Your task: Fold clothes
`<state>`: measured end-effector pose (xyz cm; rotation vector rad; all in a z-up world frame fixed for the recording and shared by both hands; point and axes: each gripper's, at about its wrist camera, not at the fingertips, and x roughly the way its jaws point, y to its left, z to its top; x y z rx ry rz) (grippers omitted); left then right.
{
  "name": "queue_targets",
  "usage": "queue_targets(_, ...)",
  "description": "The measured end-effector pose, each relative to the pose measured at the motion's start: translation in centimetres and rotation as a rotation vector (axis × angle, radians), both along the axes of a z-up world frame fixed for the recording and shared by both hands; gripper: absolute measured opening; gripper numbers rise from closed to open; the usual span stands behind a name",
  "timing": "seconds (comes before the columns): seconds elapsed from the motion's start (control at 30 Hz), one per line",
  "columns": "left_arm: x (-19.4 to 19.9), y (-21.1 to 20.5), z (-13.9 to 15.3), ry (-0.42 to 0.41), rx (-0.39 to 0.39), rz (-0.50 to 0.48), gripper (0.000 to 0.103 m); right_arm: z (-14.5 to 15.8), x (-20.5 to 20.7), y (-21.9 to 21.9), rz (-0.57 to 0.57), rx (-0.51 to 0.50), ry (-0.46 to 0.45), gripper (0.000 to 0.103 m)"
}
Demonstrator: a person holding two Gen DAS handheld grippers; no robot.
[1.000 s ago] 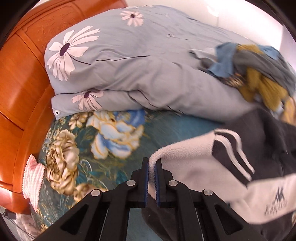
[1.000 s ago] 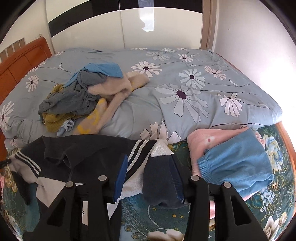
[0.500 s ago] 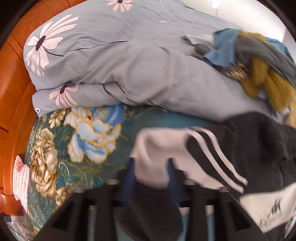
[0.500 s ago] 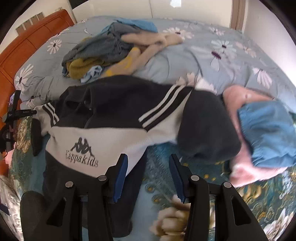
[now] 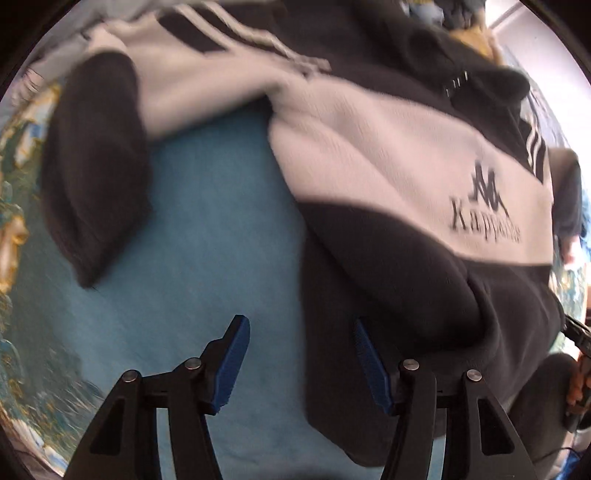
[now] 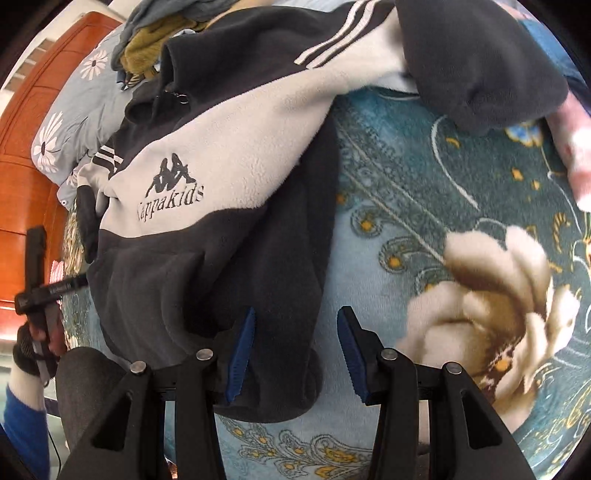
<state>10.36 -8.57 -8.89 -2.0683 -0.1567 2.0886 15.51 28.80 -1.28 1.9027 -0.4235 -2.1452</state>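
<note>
While my left gripper (image 5: 299, 360) points down at the teal floral blanket (image 5: 207, 236), its jaws have just been opening and hold nothing. I see the black-and-grey fleece jacket (image 5: 388, 158) spread from twelve to four o'clock. My right gripper (image 6: 295, 356) stands parted over the jacket's dark hem (image 6: 280, 369) at six o'clock, not pinching it.

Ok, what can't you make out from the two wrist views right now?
- Left wrist view: the fleece jacket and its logo are smeared by motion blur.
- Left wrist view: the left hand-held gripper stands open, having just been opening; the jacket's hem runs behind its right finger.
- Right wrist view: the hem's corner is partly hidden by the right hand-held gripper.
- The clothes pile is cut off by the top edge.
</note>
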Motion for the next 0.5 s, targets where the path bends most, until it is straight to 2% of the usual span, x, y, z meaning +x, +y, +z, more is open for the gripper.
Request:
queue_targets(0.07,-0.3,0.4,-0.3,-0.040,0.004,-0.011,0.063,0.0,0.0,-0.2,0.010,-0.006,-0.003,0.046)
queue_targets(0.23,-0.6,1.6,-0.7,-0.062,-0.015,-0.072,0.060,0.1,0.3,-0.7,0.042,-0.020,-0.008,0.029)
queue_targets(0.3,-0.8,2.2,-0.4,-0.066,0.002,-0.101,0.046,0.3,0.6,-0.8,0.054,-0.020,-0.009,0.023)
queue_targets(0.37,-0.9,2.9,0.2,-0.062,0.003,-0.132,0.025,0.6,0.7,-0.8,0.062,-0.029,-0.005,0.017)
queue_targets(0.4,-1.0,3.3,0.5,-0.054,-0.008,-0.149,0.020,0.8,0.6,-0.6,0.057,-0.052,-0.002,0.015)
queue_targets(0.43,-1.1,3.6,1.0,-0.046,-0.011,-0.156,0.010,1.2,0.6,-0.3,0.045,-0.091,0.002,0.014)
queue_targets(0.5,-1.5,3.8,2.1,-0.035,0.010,-0.151,0.007,1.9,0.5,0.4,0.022,-0.170,0.010,0.012)
